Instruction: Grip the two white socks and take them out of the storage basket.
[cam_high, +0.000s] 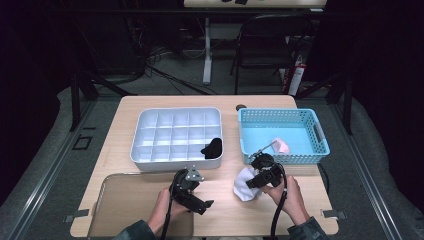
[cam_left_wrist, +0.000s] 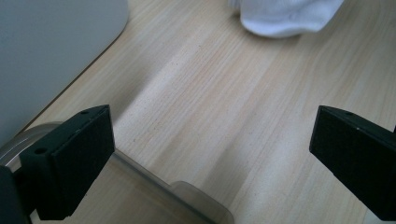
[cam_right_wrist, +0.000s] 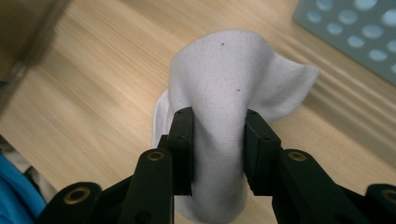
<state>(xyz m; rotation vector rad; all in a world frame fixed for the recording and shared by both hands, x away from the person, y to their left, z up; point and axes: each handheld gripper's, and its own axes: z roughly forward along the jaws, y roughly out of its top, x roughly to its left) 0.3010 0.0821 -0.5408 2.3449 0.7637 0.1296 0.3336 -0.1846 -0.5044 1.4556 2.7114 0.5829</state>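
**White sock pinched at the front of the bench**

While the left claw (cam_high: 200, 199) rests low near the front edge of the bench (cam_high: 125, 117) with its jaws spread wide and nothing between them, the right claw (cam_right_wrist: 218, 140) is clamped on a white sock (cam_right_wrist: 224, 74), its two black pads pressing a bunched fold of the fabric from either side. In the high view the sock (cam_high: 244, 184) sits on the wood just in front of the blue basket (cam_high: 320, 131), at the right claw (cam_high: 256, 181), with the person's right hand (cam_high: 290, 196) behind it. From the left gripper view the sock (cam_left_wrist: 285, 16) lies ahead of the open jaws and well apart from them, on bare wood.

A white compartment tray (cam_high: 145, 125) stands left of the basket, with a dark item (cam_high: 212, 147) in a cell at its front right corner. A pale pink item (cam_high: 281, 145) lies inside the basket. A clear tray (cam_high: 107, 186) lies at the front left of the bench, just beside the person's left hand (cam_high: 162, 210); its rim (cam_left_wrist: 182, 189) shows between the left claw's jaws.
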